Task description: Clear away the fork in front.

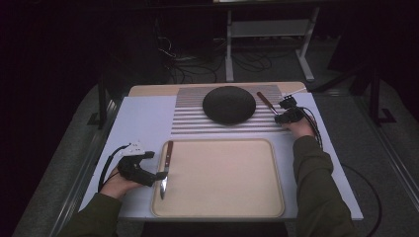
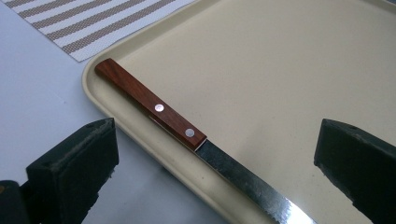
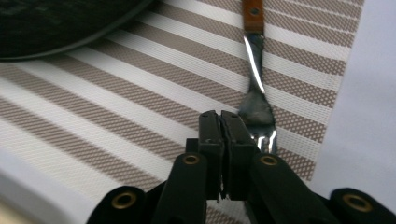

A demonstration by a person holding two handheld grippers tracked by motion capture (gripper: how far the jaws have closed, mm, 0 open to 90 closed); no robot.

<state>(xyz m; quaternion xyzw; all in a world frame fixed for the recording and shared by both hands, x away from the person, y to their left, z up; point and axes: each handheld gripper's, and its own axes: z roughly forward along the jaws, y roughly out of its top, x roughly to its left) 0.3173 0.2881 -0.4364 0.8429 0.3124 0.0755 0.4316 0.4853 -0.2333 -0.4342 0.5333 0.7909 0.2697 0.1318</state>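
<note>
A knife with a reddish wooden handle lies along the left rim of a cream tray, blade toward me. My left gripper stands open at that rim. In the left gripper view its jaws are wide apart and the blade runs between them untouched. On the striped placemat, a wooden-handled fork lies to the right of a black plate. My right gripper sits at the fork's tine end, shut with nothing in it. The fork lies just beside its closed jaws.
The tray rests on a white board that covers the table, with the placemat behind it. The black plate's rim is close to the left of the right gripper. Cables trail from both grippers. Beyond the table are a dark floor and desk legs.
</note>
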